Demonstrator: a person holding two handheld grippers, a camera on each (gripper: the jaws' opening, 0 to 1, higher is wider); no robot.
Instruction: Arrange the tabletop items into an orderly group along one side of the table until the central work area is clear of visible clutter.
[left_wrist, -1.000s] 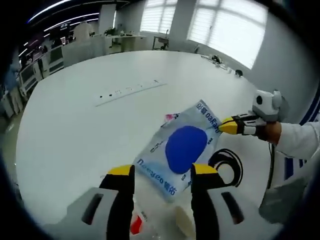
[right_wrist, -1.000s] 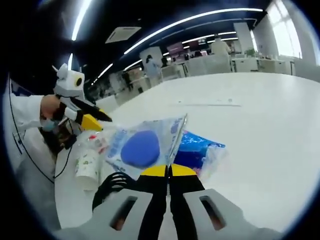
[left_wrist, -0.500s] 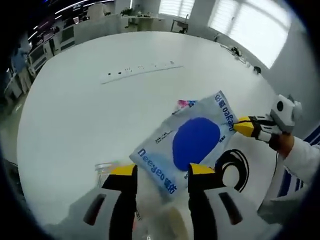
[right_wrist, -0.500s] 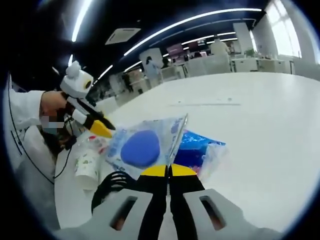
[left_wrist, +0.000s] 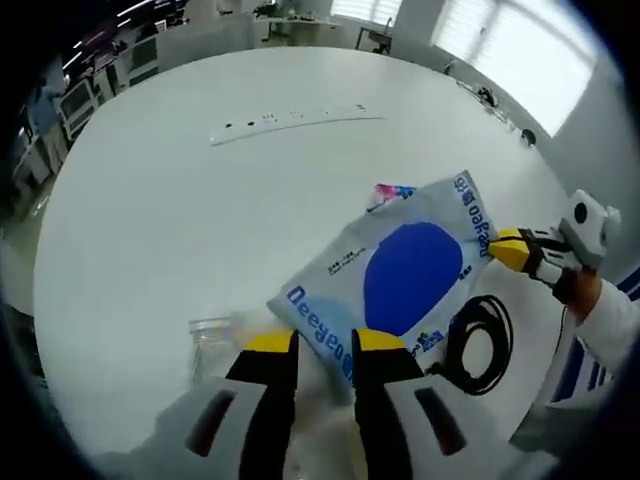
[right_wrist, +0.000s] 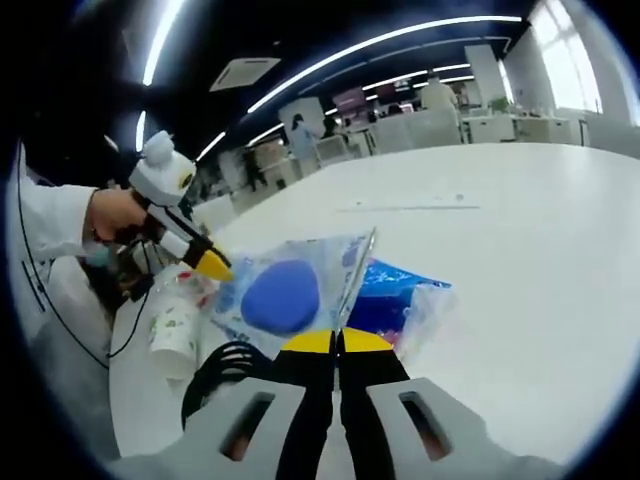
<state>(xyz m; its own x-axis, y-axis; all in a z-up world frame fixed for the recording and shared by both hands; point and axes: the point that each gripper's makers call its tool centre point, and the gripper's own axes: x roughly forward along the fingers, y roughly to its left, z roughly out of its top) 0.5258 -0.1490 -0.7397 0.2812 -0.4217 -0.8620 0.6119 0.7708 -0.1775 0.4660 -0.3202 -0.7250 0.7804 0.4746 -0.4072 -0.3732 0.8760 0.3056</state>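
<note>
My right tool (right_wrist: 336, 342) is clamped on the pale blue pouch (left_wrist: 395, 275) over the counter (left_wrist: 200, 220) edge; my left tool (left_wrist: 324, 345) stands slightly parted near its corner; grouping looks half done, cup (right_wrist: 175, 325) and cable (left_wrist: 480, 340) nearby

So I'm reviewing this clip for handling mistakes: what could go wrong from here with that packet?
The right gripper pinches only the edge of the blue-spot packet, so it might slip out. The left gripper is closing near the packet's opposite end; pulling both ways could tear it. The paper cup and black cable lie close beside it and could be knocked or dragged.
</note>
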